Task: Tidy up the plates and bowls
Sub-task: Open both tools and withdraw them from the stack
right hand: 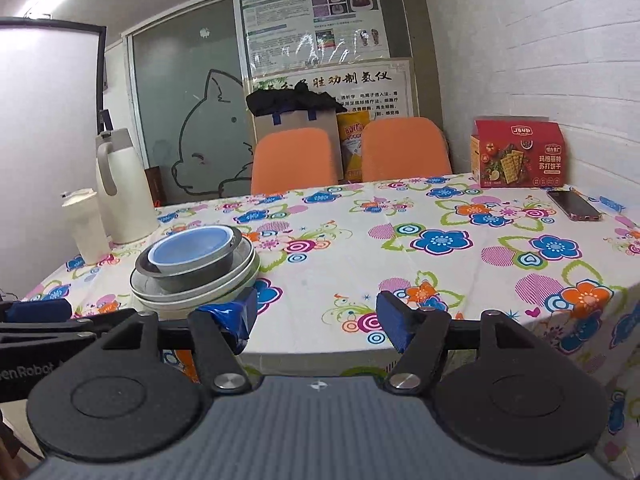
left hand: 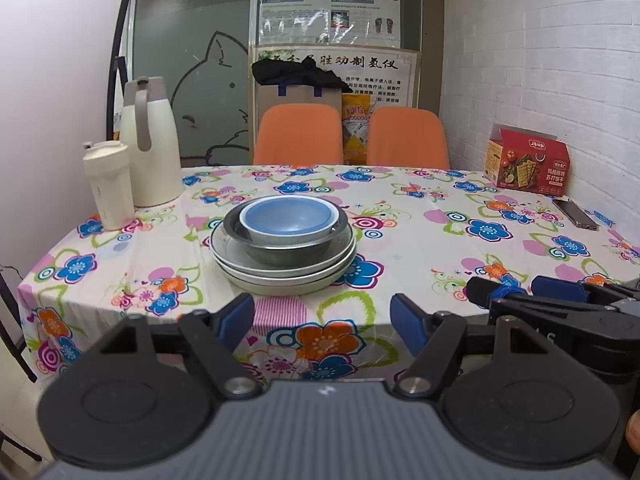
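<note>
Both grippers, left gripper (left hand: 322,318) and right gripper (right hand: 316,318), hold their fingers apart and empty; ahead of them, the blue plastic bowl (left hand: 289,219) nested in the grey metal bowl (left hand: 286,242) atop stacked white plates (left hand: 280,276) could slide and topple if nudged.

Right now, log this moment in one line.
left gripper open | right gripper open | blue bowl atop stack, untouched

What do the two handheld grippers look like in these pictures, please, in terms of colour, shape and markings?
Both match: the left gripper and the right gripper have black link arms with silver pivot bolts, round black discs either side of a ribbed grey body, and blue-padded fingers. The right one's left pad is wrapped in wrinkled blue tape. White lettering marks the housings.
</note>
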{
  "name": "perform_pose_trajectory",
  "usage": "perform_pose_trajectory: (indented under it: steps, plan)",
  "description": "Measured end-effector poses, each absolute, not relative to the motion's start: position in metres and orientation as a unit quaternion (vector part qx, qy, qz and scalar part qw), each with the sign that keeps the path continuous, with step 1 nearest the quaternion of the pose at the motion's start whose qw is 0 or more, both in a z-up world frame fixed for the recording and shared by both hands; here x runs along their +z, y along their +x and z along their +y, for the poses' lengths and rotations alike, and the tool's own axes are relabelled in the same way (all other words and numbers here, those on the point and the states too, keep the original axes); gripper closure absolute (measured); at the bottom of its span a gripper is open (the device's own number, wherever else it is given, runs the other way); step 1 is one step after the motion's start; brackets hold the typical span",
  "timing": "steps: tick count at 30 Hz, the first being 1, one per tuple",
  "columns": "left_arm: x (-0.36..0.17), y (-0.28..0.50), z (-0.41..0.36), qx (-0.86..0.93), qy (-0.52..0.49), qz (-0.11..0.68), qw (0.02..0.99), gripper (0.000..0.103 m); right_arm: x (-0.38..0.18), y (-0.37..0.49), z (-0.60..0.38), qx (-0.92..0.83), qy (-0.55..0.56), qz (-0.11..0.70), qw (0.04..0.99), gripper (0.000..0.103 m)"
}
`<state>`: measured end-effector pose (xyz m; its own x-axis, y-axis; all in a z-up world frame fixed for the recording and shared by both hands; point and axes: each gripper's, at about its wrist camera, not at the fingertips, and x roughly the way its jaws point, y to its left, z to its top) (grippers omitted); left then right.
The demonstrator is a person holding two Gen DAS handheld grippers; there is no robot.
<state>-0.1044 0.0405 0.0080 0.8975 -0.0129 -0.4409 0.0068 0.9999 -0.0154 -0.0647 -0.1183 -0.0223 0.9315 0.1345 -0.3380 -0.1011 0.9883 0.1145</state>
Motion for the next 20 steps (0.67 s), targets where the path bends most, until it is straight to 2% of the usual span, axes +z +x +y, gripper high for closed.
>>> perform_pose_trajectory:
  steps: [20]
  plan:
    - [0.003, -0.111, 0.043, 0.002, 0.002, 0.221, 0.975, 0.030, -0.035, -0.064, -0.107, 0.085, 0.043, 0.205, 0.974, 0.048]
